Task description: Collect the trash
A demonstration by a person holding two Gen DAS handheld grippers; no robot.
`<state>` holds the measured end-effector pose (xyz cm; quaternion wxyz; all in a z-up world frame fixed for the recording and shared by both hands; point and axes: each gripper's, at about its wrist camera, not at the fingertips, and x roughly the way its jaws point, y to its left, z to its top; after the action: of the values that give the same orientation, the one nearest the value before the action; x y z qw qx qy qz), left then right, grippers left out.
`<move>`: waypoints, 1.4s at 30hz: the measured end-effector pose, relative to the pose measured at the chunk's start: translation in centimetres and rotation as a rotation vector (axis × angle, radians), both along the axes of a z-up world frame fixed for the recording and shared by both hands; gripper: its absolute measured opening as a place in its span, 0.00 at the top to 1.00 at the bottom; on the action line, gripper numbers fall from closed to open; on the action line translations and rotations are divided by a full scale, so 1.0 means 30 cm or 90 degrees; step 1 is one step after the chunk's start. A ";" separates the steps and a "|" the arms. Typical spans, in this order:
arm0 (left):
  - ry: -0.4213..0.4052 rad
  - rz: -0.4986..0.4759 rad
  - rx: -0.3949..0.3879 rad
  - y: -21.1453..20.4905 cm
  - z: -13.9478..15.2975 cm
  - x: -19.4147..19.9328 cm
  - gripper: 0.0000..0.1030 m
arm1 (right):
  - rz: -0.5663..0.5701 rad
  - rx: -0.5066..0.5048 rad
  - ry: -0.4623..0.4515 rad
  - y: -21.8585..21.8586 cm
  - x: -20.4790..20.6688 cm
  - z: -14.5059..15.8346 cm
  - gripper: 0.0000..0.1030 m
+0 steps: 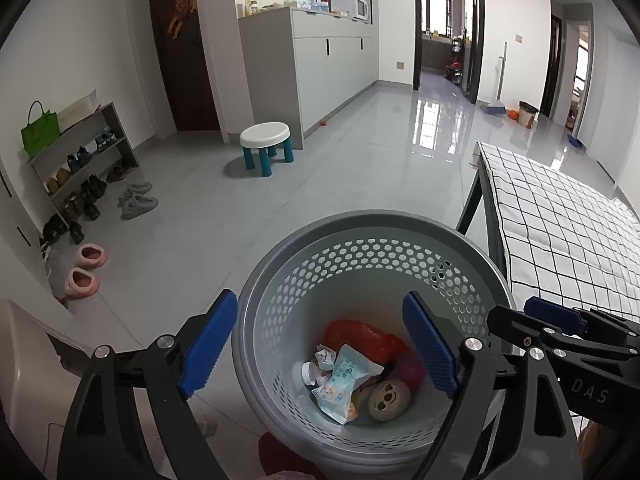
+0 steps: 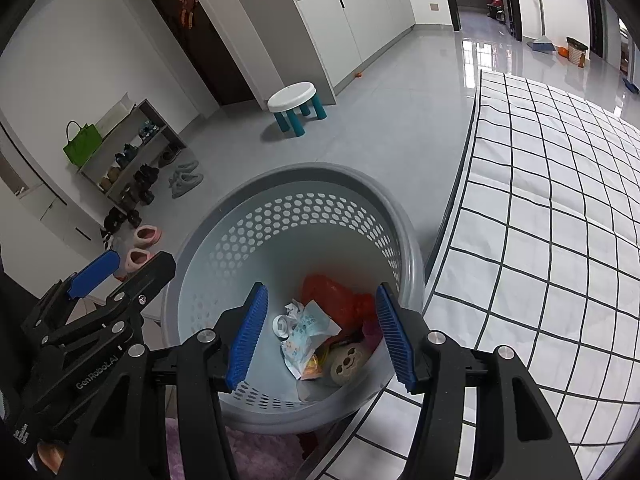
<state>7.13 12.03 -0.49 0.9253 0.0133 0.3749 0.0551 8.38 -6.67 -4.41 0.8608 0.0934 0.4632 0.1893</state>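
Note:
A grey perforated trash basket (image 1: 360, 224) stands on the floor beside the table; it also shows in the right wrist view (image 2: 312, 174). Inside lie an orange bag (image 1: 360, 336), a light blue snack wrapper (image 1: 344, 384), a crumpled paper (image 1: 325, 356), a small white cap (image 2: 281, 325) and a round beige ball with a face (image 1: 389, 400). My left gripper (image 1: 320, 344) is open and empty above the basket. My right gripper (image 2: 322, 332) is open and empty above it too. The right gripper shows at the right edge of the left wrist view (image 1: 556, 316).
A table with a white checked cloth (image 2: 560, 220) is right of the basket. A white stool with teal legs (image 1: 266, 142) stands on the grey floor. A shoe rack (image 1: 80, 160), loose shoes and pink slippers (image 1: 86, 270) line the left wall. A purple rug (image 2: 256, 452) lies below.

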 end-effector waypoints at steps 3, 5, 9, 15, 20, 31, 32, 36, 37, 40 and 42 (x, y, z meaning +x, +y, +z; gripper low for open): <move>-0.003 0.002 0.002 -0.001 0.005 -0.003 0.18 | -0.002 -0.002 0.000 -0.003 -0.001 0.000 0.47; -0.004 0.004 0.003 0.001 0.009 -0.007 0.16 | -0.005 -0.001 -0.001 -0.005 -0.004 0.004 0.47; -0.006 0.008 0.006 0.003 0.012 -0.013 0.14 | -0.008 -0.002 -0.001 -0.004 -0.006 0.008 0.47; -0.005 0.011 0.008 0.012 0.012 -0.020 0.07 | -0.008 -0.008 -0.001 0.009 -0.013 0.007 0.43; -0.006 0.017 0.003 0.024 0.012 -0.024 0.07 | -0.011 -0.015 -0.004 0.009 -0.012 0.004 0.40; -0.003 0.017 0.004 0.024 0.007 -0.020 0.07 | -0.019 -0.016 -0.001 0.004 -0.007 -0.001 0.38; -0.002 0.017 0.004 0.023 0.006 -0.020 0.07 | -0.019 -0.015 -0.001 0.003 -0.009 -0.001 0.38; -0.002 0.018 0.010 0.026 0.003 -0.019 0.06 | -0.019 -0.016 -0.001 0.001 -0.009 -0.002 0.38; -0.002 0.019 0.011 0.024 0.002 -0.018 0.06 | -0.018 -0.015 0.000 0.002 -0.009 -0.002 0.38; 0.000 0.022 0.014 0.023 0.001 -0.017 0.06 | -0.019 -0.016 -0.001 0.001 -0.009 -0.002 0.38; 0.000 0.025 0.014 0.024 0.000 -0.017 0.06 | -0.019 -0.016 -0.002 0.001 -0.009 -0.001 0.38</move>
<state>6.63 12.75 -0.48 0.9238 0.0162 0.3746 0.0771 8.11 -6.64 -4.46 0.8653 0.0893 0.4627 0.1708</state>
